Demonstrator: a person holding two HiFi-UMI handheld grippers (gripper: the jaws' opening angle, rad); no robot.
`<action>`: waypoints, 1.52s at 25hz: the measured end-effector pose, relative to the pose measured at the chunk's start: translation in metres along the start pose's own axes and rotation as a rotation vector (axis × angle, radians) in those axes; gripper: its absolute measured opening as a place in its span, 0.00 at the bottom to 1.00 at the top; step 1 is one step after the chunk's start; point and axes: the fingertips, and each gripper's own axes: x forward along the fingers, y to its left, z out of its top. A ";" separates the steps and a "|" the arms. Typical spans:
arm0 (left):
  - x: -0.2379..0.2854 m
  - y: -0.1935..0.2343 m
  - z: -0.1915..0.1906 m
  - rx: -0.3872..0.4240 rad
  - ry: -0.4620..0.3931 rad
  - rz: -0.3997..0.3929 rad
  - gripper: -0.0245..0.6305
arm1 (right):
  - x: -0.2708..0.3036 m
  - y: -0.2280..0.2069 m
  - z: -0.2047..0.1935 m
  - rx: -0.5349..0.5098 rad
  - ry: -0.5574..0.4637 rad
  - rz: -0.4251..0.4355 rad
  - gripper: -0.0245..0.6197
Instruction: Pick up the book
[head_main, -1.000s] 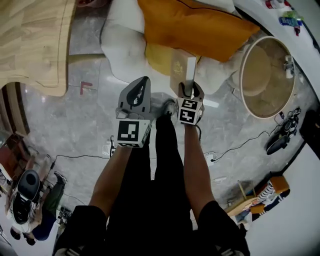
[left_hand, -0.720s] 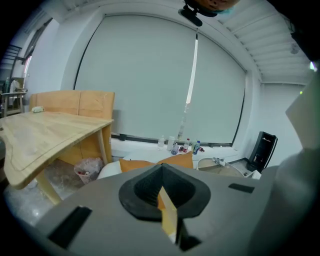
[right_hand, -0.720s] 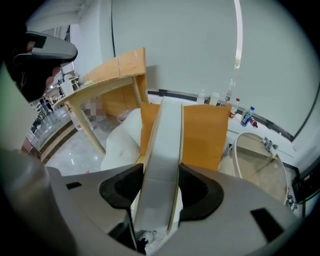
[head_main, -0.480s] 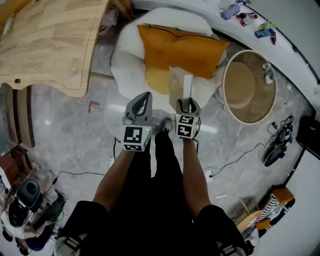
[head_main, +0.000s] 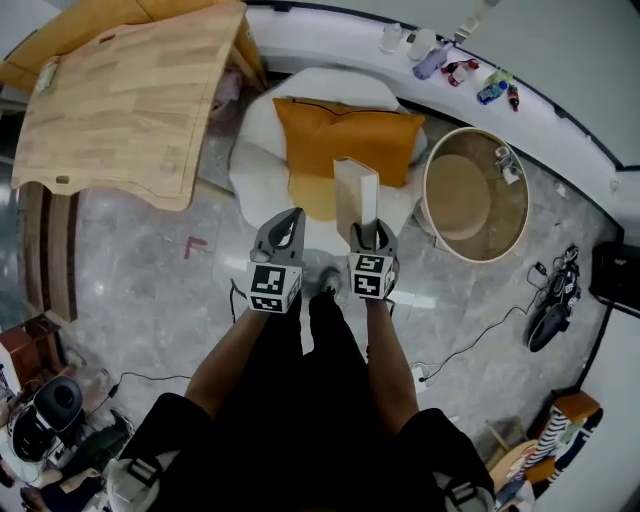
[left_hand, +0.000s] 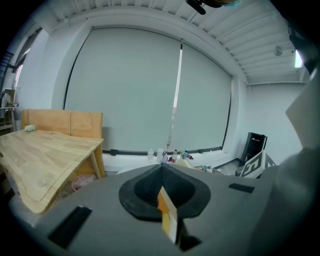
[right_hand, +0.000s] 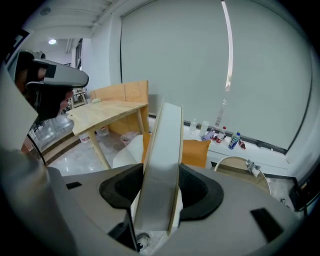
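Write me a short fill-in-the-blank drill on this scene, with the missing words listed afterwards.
1. The claw clamped on the thick white book is the person's ___ one.
2. The other claw holds nothing, and its two jaws are ___.
3. The orange rectangular cushion lies on a soft seat whose colour is ___.

Missing words: right; shut; white

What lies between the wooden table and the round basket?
In the head view, a white seat carrying an orange cushion; the right gripper holds the book up in front of it.
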 end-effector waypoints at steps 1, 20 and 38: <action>-0.004 -0.006 0.006 0.008 -0.006 -0.006 0.05 | -0.010 -0.001 0.007 -0.003 -0.019 0.000 0.39; -0.096 -0.059 0.077 0.067 -0.156 0.083 0.05 | -0.163 -0.004 0.092 -0.063 -0.309 0.064 0.39; -0.155 -0.045 0.101 0.049 -0.205 0.000 0.05 | -0.247 0.048 0.126 -0.122 -0.426 0.077 0.39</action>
